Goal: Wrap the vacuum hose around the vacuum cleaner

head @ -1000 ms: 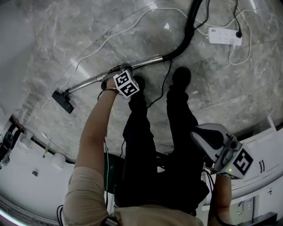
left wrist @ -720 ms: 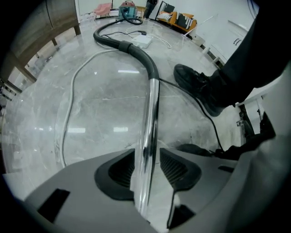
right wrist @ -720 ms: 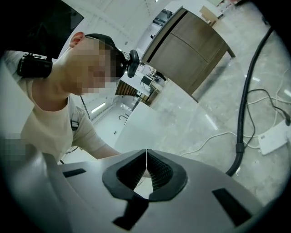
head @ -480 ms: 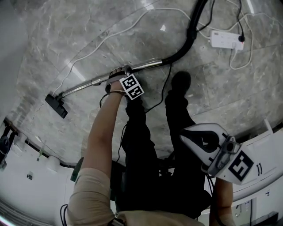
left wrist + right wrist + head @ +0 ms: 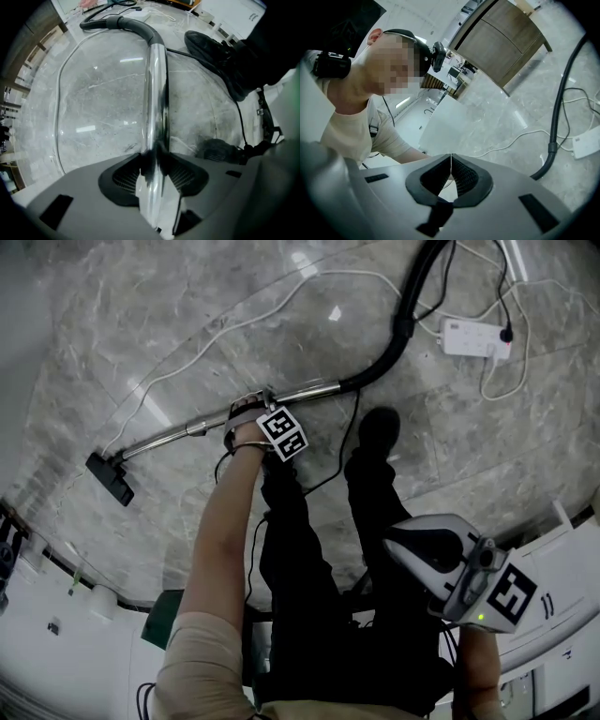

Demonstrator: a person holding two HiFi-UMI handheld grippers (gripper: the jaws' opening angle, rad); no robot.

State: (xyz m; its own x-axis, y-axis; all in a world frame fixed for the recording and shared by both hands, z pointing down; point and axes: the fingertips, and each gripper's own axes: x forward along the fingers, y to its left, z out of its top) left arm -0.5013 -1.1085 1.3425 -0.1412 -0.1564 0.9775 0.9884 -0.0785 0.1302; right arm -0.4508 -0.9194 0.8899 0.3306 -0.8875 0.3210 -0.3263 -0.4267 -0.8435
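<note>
Looking down from the head view, the left gripper [image 5: 251, 407] reaches to the metal tube [image 5: 187, 430], which lies on the marble floor [image 5: 141, 324] between the floor nozzle [image 5: 110, 477] and the black vacuum hose [image 5: 398, 334]. The hose curves off past the power strip [image 5: 476, 341]. The right gripper [image 5: 401, 545] hangs idle by the person's leg, and the vacuum cleaner's body is not in view. Along the left gripper view the jaws are opening, with the tube running straight between them and the pads close on either side. I judge this the moment to seat the tube deep and centred before closing, so it cannot roll or slip when lifted. The right gripper view shows its jaws pressed together on nothing, with the hose to its right. It looks free to gather the hose for the winding.
</note>
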